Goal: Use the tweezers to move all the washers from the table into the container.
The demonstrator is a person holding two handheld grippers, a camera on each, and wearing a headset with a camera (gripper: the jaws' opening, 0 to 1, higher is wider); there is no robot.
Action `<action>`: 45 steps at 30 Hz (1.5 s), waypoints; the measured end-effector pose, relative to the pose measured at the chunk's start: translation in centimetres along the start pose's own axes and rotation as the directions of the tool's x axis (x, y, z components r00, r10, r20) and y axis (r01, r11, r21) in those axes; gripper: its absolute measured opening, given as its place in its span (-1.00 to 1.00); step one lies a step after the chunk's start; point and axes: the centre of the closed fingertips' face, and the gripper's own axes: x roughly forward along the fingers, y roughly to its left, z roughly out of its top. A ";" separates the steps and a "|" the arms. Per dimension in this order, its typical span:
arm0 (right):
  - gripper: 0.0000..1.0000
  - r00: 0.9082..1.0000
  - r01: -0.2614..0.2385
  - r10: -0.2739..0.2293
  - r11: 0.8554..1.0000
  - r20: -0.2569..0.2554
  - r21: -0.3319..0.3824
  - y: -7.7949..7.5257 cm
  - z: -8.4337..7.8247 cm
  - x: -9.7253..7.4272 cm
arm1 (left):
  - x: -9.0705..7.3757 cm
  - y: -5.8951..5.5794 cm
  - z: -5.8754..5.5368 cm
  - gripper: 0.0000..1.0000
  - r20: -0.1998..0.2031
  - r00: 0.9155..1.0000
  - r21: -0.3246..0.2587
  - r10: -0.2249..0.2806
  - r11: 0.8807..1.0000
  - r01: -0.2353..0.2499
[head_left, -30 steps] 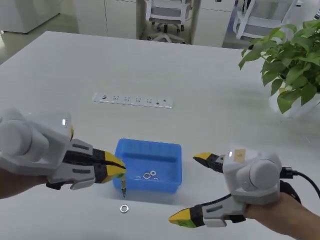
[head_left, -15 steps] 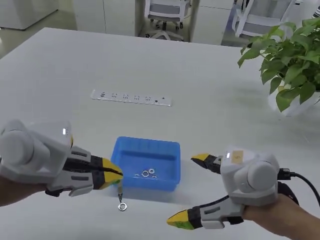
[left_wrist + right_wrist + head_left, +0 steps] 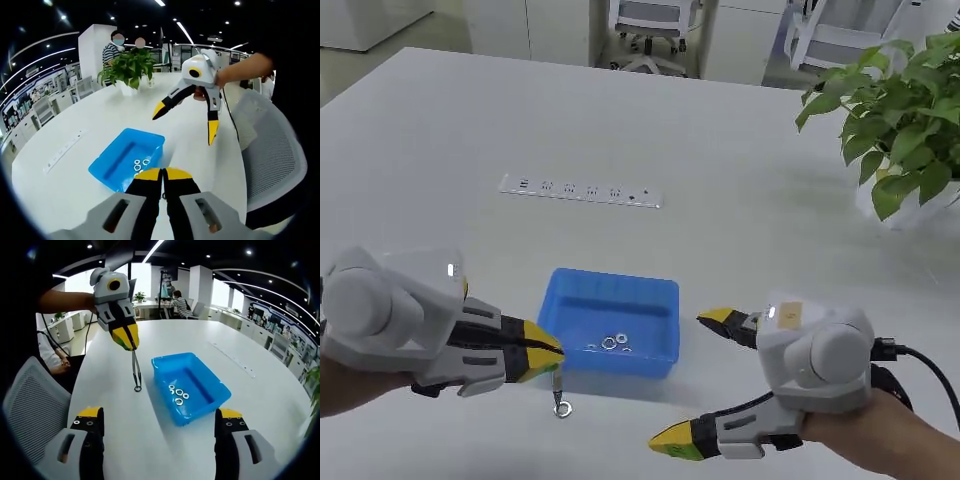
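My left gripper is shut on thin metal tweezers that point down at the table just in front of the blue container. Their tips meet a single washer lying on the white table. Three washers lie inside the container. In the right gripper view the tweezers hang from the left gripper, with the washer at their tips beside the container. My right gripper hovers open to the right of the container, holding nothing. The left gripper view shows its shut jaws and the container.
A white power strip lies farther back on the table. A potted plant stands at the far right. Office chairs stand beyond the far edge. A mesh chair sits near the table's side.
The tweezers' tips have come down closer to the washer on the table. The right gripper has stayed open in about the same place. The camera has shifted slightly.
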 end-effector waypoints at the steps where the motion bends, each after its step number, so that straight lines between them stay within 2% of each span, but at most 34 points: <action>1: 0.85 1.000 0.000 0.000 1.000 0.001 -0.001 0.0 0.0 0.0 | 0.1 -0.1 -0.1 -0.89 -0.005 1.000 -0.002 -0.005 1.000 0.005; 10: 0.80 1.000 -0.016 0.016 1.000 0.004 -0.014 0.0 0.1 0.3 | 0.2 -0.1 0.0 -0.89 0.000 1.000 0.004 -0.016 1.000 0.016; 21: 0.43 0.994 -0.109 0.111 0.989 0.022 -0.099 1.7 1.0 1.7 | 0.1 -0.5 -0.1 -0.89 0.000 0.999 0.004 -0.038 0.999 0.038; 27: 0.24 0.987 -0.156 0.160 0.976 0.015 -0.149 2.4 1.4 2.7 | 0.1 -0.4 -0.2 -0.89 -0.001 0.999 0.004 -0.042 0.999 0.042; 33: 0.10 0.983 -0.178 0.182 0.963 0.000 -0.203 2.7 1.9 3.5 | 0.0 -0.4 -0.2 -0.89 -0.001 0.999 0.006 -0.052 0.999 0.052; 45: -0.27 0.965 -0.257 0.263 0.928 -0.011 -0.269 4.1 2.7 5.7 | 0.1 -0.6 -0.1 -0.89 -0.005 0.997 0.010 -0.082 0.997 0.082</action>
